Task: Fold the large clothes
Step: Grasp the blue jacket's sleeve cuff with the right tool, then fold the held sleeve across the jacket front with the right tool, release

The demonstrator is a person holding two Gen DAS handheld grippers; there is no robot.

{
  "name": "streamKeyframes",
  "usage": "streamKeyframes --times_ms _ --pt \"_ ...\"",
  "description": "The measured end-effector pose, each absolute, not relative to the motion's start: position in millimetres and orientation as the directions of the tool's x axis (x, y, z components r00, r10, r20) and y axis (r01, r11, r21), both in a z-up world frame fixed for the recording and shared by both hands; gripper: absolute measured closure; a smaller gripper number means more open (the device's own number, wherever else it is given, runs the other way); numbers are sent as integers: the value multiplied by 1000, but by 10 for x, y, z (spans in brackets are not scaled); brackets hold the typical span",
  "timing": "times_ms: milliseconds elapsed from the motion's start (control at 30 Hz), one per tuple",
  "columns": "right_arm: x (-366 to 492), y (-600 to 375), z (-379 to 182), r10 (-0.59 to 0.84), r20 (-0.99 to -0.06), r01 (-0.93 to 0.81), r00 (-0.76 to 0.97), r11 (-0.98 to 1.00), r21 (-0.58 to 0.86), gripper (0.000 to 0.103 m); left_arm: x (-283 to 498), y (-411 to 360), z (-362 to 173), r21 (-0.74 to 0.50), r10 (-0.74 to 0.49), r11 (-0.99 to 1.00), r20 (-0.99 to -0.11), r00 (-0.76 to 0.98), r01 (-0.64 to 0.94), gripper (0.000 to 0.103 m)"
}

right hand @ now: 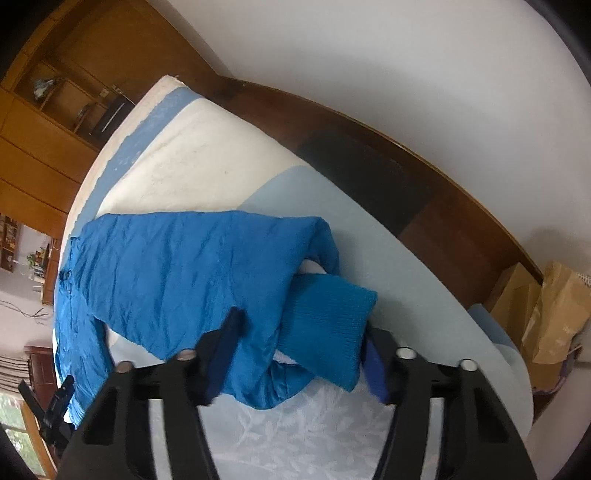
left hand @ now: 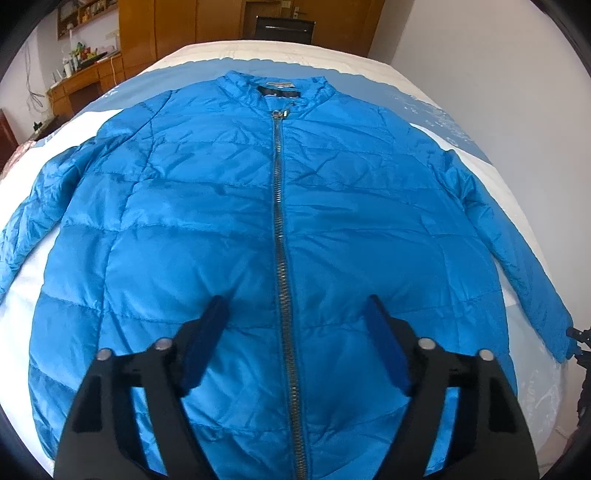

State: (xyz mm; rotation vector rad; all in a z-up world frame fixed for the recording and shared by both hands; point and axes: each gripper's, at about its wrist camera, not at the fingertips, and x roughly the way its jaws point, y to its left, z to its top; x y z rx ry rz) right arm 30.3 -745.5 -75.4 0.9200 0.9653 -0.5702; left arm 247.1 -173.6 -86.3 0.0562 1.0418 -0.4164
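Here, a blue jacket covers the bed beside wooden cabinets.

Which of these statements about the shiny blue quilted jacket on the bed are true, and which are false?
1. The shiny blue quilted jacket lies front side up. True.
2. Its metal zipper is open down to the hem. False: it is closed up to the collar.
3. A ribbed knit sleeve cuff lies between the jaws of the right gripper. True.
4. The left gripper has its jaws pressed together. False: they stand apart over the jacket, one on each side of the zipper.
5. The jacket lies on a wooden floor. False: it lies on the white and light blue bed cover.
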Motion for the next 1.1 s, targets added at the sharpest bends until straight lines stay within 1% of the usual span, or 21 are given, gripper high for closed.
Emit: streamKeyframes --times_ms 67,100,133,167,300,467,567,700,867,967,1000,1100 --pt "309 -7450 -728 -1 -867 748 499 506 430 73 2479 -1708 -860 -157 -315 918 -846 431 364 31" --pt "304 -7451 -704 3 -860 740 509 508 440 77 2478 -1702 -857 -152 -311 919 -846 433 363 36" --pt "305 -7447 -670 5 -853 732 521 512 450 80 2474 -1693 -849 -145 -304 921 -846 437 361 39" --pt "318 -7431 -611 2 -846 723 533 519 457 81 2473 -1681 -843 -145 -304 922 -846 439 360 39" --pt "397 -7378 -354 -5 -805 672 593 555 491 82 2454 -1638 -822 -148 -310 919 -843 440 364 42" --pt "711 -7241 43 37 -741 564 670 624 541 82 2444 -1593 -801 -143 -304 922 -844 441 360 42" --pt "1097 -7024 310 89 -704 470 704 685 556 82 2444 -1565 -773 -138 -305 920 -841 448 367 42" --pt "1712 -6677 503 147 -699 384 700 748 541 82 2485 -1500 -745 -152 -313 920 -840 443 363 42" --pt "2485 -6225 506 203 -721 306 662 805 508 82 2593 -1416 -684 -157 -313 922 -840 443 353 42" --pt "2854 -5947 349 259 -731 257 631 820 512 82 2673 -1397 -617 -149 -307 924 -837 452 352 36" --pt "2998 -5840 282 276 -740 240 613 827 508 82 2703 -1399 -596 -153 -313 922 -836 451 356 32" --pt "3284 -5576 105 303 -759 207 576 844 494 82 2750 -1439 -560 -148 -317 917 -834 451 371 31"
